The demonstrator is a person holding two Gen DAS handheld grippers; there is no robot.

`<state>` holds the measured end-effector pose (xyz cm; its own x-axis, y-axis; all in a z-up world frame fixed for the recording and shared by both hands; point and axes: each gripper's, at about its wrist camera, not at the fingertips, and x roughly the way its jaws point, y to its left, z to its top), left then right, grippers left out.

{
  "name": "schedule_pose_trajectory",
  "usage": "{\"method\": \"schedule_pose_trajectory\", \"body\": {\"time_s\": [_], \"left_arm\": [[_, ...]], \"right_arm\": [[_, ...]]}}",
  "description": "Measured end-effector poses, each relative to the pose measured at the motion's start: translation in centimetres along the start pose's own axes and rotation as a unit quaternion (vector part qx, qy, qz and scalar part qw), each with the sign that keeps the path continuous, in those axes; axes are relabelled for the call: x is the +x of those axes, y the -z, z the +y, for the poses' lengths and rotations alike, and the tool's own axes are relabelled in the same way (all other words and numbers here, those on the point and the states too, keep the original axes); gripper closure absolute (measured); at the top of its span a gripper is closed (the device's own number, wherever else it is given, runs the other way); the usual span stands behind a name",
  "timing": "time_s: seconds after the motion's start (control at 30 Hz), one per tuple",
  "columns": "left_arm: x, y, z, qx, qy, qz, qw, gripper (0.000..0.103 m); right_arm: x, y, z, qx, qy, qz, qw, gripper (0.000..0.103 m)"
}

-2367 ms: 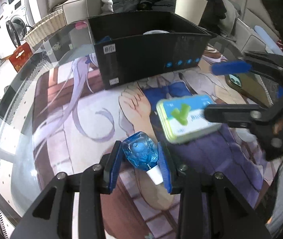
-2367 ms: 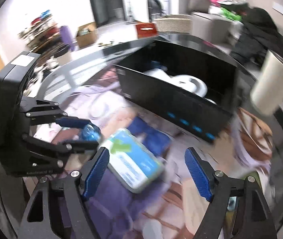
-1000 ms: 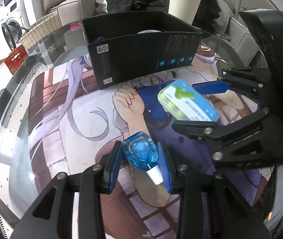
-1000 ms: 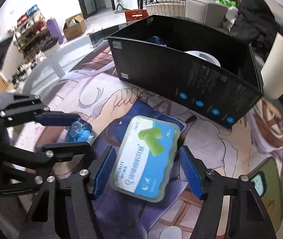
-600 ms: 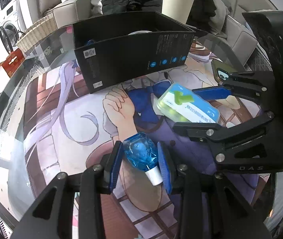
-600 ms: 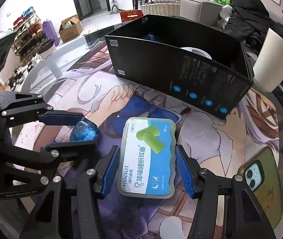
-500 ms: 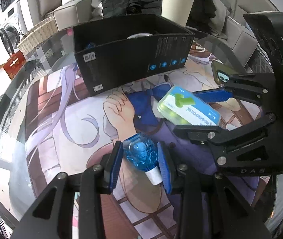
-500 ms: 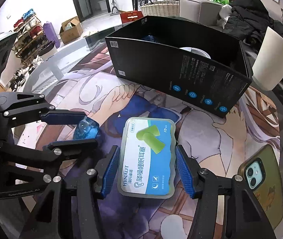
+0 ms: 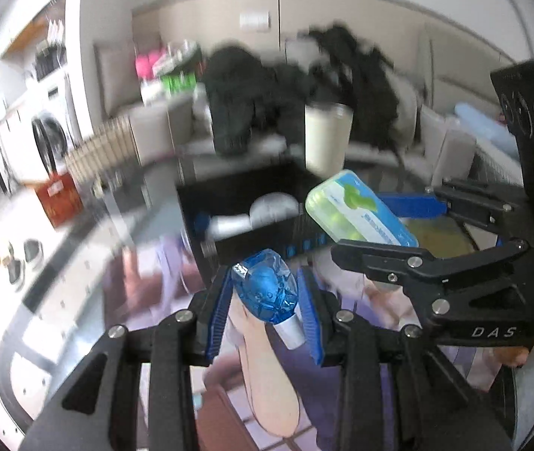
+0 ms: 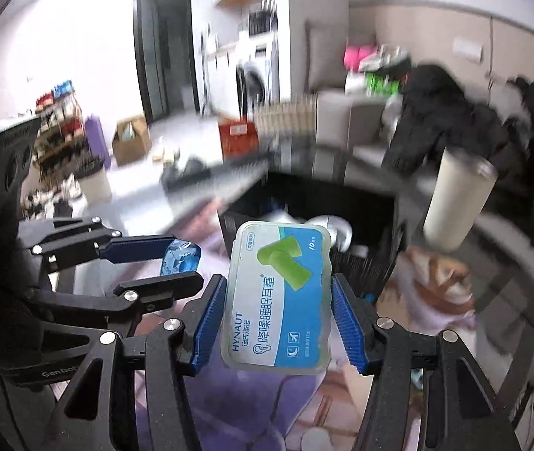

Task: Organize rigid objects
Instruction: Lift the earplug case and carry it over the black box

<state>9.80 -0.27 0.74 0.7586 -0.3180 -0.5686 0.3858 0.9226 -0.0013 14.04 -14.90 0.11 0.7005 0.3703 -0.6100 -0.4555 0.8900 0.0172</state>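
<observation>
Clearly, both items are held aloft so that they can be carried to the black storage box (image 10: 360, 203) beyond them. The left gripper (image 9: 265, 298) has its jaws clamped on a small blue faceted bottle (image 9: 267, 289), gripped across the body with the white cap (image 9: 292, 330) pointing back toward the camera, which leaves the bottle's far end free to go into the box first. The right gripper (image 10: 278, 310) has its jaws clamped on the long edges of a flat earplug case (image 10: 278, 297), held label up, presumably so that it can be laid flat. Both things are off the bench (image 9: 79, 293), above the printed mat (image 10: 221, 406) and just short of the box, in which white objects (image 9: 263, 212) are already seen. A cream tumbler (image 10: 458, 203) stands just beyond the box's right end and is judged a hazard for the right arm. The background is blurred, which suggests motion; by this judgement the transport step is under way and release is not yet done
</observation>
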Motion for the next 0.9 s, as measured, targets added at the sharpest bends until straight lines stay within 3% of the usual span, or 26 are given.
{"method": "schedule_pose_trajectory", "body": {"time_s": [0.17, 0.33, 0.7, 0.9], "left_arm": [[-4.5, -0.8, 0.0, 0.009, -0.022, -0.113, 0.9933, 0.069], [-8.3, -0.6, 0.0, 0.023, -0.048, -0.211, 0.9760, 0.069], [-8.6, -1.8, 1.3, 0.005, -0.039, -0.222, 0.9742, 0.069], [-6.2, -4.1, 2.3, -0.011, -0.047, -0.218, 0.9748, 0.069]], "right_arm": [[-4.2, -0.8, 0.7, -0.005, 0.014, -0.093, 0.996, 0.047], [-8.4, -0.7, 1.9, -0.020, 0.029, -0.178, 0.983, 0.047], [-9.3, -1.9, 2.7, -0.008, 0.022, -0.185, 0.982, 0.047], [-8.4, -4.2, 2.1, -0.004, 0.036, -0.205, 0.978, 0.047]]}}
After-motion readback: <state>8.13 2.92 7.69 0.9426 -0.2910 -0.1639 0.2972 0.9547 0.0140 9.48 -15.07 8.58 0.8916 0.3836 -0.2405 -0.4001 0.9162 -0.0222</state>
